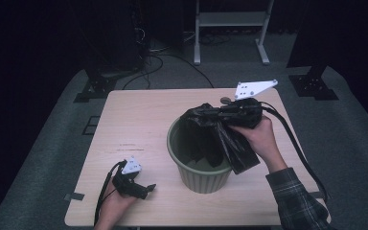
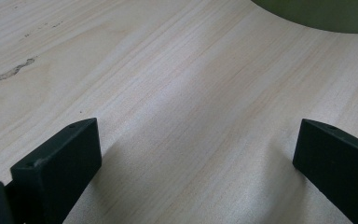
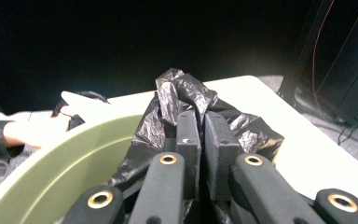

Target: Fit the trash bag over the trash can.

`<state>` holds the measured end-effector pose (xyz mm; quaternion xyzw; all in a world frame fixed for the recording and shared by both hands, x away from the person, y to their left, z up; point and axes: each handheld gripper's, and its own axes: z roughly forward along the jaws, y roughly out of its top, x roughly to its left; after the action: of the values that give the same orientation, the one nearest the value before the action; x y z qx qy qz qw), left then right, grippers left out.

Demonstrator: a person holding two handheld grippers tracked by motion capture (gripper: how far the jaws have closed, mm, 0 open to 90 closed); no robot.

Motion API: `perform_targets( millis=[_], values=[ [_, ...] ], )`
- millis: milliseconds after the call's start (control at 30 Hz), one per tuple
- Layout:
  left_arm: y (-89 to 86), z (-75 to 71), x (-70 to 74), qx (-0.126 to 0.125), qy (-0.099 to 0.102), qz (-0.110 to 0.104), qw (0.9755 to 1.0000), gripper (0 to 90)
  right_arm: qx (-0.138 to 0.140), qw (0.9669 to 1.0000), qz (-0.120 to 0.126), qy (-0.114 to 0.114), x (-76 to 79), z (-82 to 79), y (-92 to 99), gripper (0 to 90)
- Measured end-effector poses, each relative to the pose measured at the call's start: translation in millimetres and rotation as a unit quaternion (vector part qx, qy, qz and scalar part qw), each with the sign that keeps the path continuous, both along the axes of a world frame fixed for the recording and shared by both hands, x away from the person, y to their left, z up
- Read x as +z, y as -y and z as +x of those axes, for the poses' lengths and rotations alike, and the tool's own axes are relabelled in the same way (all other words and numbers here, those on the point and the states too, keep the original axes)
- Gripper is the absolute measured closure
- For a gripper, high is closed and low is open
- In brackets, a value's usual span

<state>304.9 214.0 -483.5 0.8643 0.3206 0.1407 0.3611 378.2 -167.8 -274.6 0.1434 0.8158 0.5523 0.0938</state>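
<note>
1. At the left of the high view, the left gripper (image 1: pixel 135 187) rests low on the wooden table (image 1: pixel 139 115), well apart from the work; in the left gripper view its jaws stand wide over bare wood with nothing between them, which suggests this hand is parked until it is needed.

2. The green bin (image 1: pixel 202 178) stands near the middle of the table, upright and open at the top; a curved edge of it (image 2: pixel 317 16) shows at the top of the left gripper view, so the idle gripper points roughly towards it.

3. The black bag (image 1: pixel 230 141) hangs over the bin's right-hand rim, part of it draped down inside and part bunched above; this looks like the lining of the bin, with the bag held high so that its loose end can drop into the opening.

4. The right gripper (image 1: pixel 220 112) sits above the bin's far right rim; in the right gripper view its jaws are nearly together, pinching a crumpled fold of the bag (image 3: pixel 186 93) beside the bin's rim (image 3: pixel 70 154); how much plastic sits between the pads is hard to judge, since the folds are dark and glossy.
</note>
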Motion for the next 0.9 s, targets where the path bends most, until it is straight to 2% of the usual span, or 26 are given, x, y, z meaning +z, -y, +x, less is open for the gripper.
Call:
perform_targets(
  millis=[33,67,100,133,333,367,467,500,600,633,700,900],
  values=[
    [0.0,0.0,0.0,0.0,0.0,0.0,1.0,0.0,-0.003,0.9997,-0.024,-0.008,-3.8,2.6,-5.5,84.2],
    [0.0,0.0,0.0,0.0,0.0,0.0,1.0,0.0,-0.004,0.9992,-0.038,-0.009,-6.0,3.2,-7.9,84.2],
    [0.0,0.1,0.0,0.0,0.0,0.0,1.0,0.0,-0.004,0.9992,-0.038,-0.009,-6.0,3.2,-7.9,84.2],
    [0.0,0.1,0.0,0.0,0.0,0.0,1.0,0.0,0.002,0.9983,-0.057,-0.015,-10.2,4.2,-11.6,83.5],
    [0.2,0.3,-0.1,0.0,0.0,-0.001,1.0,0.0,0.007,0.9967,-0.078,-0.021,-11.6,4.9,-14.2,82.1],
    [0.2,0.3,-0.1,0.0,0.0,-0.001,1.0,0.0,0.008,0.9963,-0.082,-0.023,-11.7,5.2,-14.1,76.4],
    [0.2,0.3,-0.1,0.0,0.0,-0.001,1.0,0.0,0.006,0.997,-0.074,-0.024,-10.0,4.2,-11.7,64.8],
    [0.2,0.3,-0.1,0.0,0.0,-0.001,1.0,0.0,0.006,0.997,-0.074,-0.024,-10.0,4.2,-11.7,64.8],
    [0.2,0.3,-0.1,0.0,0.0,-0.001,1.0,0.0,-0.006,0.9982,-0.059,-0.011,-5.7,-1.2,-6.3,55.3],
    [0.2,0.3,-0.1,0.0,0.0,0.0,1.0,0.0,-0.015,0.9988,-0.046,-0.004,-2.9,-4.9,-0.6,50.8],
    [0.2,0.3,-0.1,0.0,0.0,-0.001,1.0,0.0,-0.02,0.9989,-0.041,-0.001,0.1,-8.1,5.5,45.7],
    [0.2,0.3,-0.1,0.0,0.0,0.0,1.0,0.0,-0.03,0.9992,-0.024,0.009,4.5,-22.0,26.9,42.6]
  ],
)
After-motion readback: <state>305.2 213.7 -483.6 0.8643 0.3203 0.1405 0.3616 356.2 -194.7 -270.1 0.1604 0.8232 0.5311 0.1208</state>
